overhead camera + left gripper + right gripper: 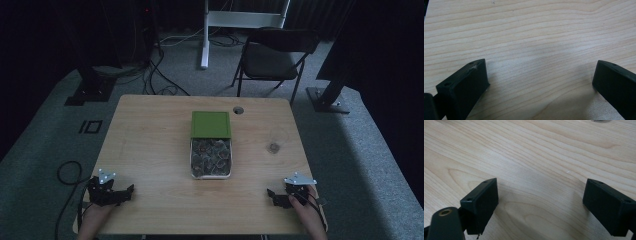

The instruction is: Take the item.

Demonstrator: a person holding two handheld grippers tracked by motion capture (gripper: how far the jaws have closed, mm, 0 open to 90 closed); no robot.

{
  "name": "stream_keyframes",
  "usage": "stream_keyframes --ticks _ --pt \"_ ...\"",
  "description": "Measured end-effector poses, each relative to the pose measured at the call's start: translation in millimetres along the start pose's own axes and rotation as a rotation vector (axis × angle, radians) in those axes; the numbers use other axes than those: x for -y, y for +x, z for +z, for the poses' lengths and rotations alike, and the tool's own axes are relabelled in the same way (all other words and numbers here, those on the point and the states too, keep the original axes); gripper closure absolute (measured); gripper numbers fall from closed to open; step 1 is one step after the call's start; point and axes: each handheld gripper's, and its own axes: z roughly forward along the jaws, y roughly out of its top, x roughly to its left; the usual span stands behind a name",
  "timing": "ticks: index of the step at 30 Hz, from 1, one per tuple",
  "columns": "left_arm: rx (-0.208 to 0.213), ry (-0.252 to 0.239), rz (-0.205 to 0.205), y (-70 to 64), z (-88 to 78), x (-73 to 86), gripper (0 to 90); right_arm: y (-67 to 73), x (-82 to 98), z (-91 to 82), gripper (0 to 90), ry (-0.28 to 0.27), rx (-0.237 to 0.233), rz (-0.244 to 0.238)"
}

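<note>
From above, my left gripper point(131, 191) and right gripper point(270, 193) rest spread wide at the table's point(150, 150) near corners, well apart from the central tray point(211, 172) under its slid-back green lid point(210, 124), whose dim contents I can't identify, while both gripper views show bare woodgrain

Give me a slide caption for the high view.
Left gripper and right gripper rest open on the table, box between.

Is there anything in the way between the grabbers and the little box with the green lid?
Nothing visible: bare wooden table lies between the left gripper, the right gripper and the open box.
</note>
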Motion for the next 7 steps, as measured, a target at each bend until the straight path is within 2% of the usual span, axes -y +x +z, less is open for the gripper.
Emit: stream_keyframes --ticks 7 --pt "0.0 0.0 0.0 0.0 0.0 0.0 0.5 0.7 0.3 -0.5 12.9 0.001 0.001 -0.001"
